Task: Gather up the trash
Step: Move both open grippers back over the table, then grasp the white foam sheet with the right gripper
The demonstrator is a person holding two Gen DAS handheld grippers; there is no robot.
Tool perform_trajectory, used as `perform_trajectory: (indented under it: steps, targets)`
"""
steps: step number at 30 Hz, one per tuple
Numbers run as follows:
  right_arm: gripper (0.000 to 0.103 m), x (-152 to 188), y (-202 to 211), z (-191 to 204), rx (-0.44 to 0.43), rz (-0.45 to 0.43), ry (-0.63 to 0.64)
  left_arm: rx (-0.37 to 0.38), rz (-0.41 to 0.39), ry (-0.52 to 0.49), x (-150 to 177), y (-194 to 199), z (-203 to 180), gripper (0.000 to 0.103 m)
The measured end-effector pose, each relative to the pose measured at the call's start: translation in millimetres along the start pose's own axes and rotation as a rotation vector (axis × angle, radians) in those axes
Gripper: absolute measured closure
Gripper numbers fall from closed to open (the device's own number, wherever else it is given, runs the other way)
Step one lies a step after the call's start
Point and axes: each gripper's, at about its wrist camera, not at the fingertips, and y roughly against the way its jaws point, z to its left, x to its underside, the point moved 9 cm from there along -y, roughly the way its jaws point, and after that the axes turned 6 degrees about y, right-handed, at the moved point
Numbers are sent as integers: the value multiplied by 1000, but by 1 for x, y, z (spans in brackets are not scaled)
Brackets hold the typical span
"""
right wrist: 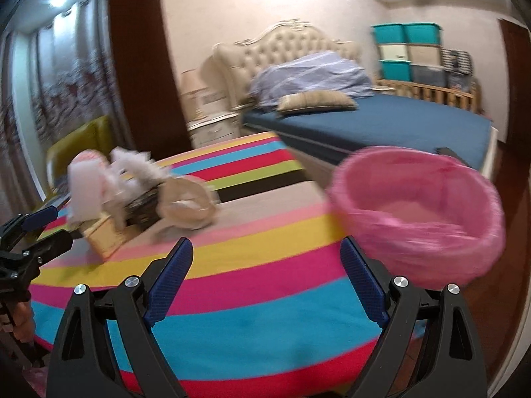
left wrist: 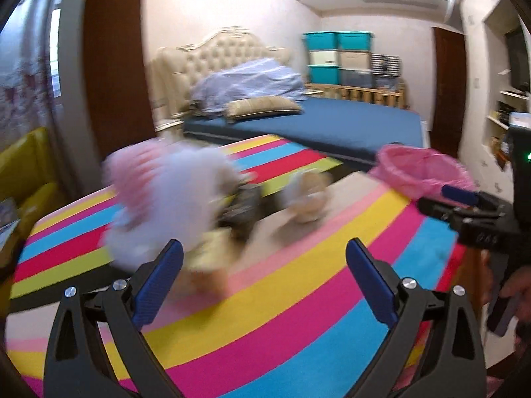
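Observation:
A blurred heap of trash lies on the striped table [left wrist: 298, 282]: a white and pink crumpled wrapper [left wrist: 159, 199], a dark packet [left wrist: 242, 209], a beige crumpled bag [left wrist: 305, 195] and a small yellow box [right wrist: 106, 235]. My left gripper [left wrist: 264, 258] is open just in front of the heap, with nothing between its fingers. In the right wrist view the same heap [right wrist: 132, 192] lies at the left, and a bin lined with a pink bag [right wrist: 421, 212] stands at the right. My right gripper [right wrist: 265, 258] is open and empty over the striped cloth [right wrist: 249, 298], the bin close to its right finger.
A bed with a blue sheet [left wrist: 332, 122], a pillow and a bundled quilt stands behind the table. A yellow chair [right wrist: 83, 142] is at the far left. Teal storage boxes [left wrist: 335, 56] are stacked by the back wall. The other gripper and a hand show at the right edge [left wrist: 481, 219].

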Motion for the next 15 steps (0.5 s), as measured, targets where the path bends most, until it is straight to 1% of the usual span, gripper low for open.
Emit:
perform_trajectory:
  steps: [3, 5, 6, 8, 12, 15]
  targets:
    - [18, -3, -12, 38, -55, 11, 33, -75, -2, 67, 10, 14, 52, 8]
    - [18, -7, -20, 61, -95, 18, 44, -118, -4, 108, 16, 21, 80, 8]
    - [18, -9, -25, 76, -121, 25, 52, -147, -7, 130, 19, 25, 96, 8]
    - [18, -10, -33, 94, -150, 34, 66, -204, -4, 165, 26, 30, 125, 8]
    - [18, -17, -50, 137, -213, 56, 100, -254, 16, 220, 43, 36, 162, 8]
    - [18, -23, -58, 159, -255, 63, 103, -258, 39, 264, 56, 38, 182, 8]
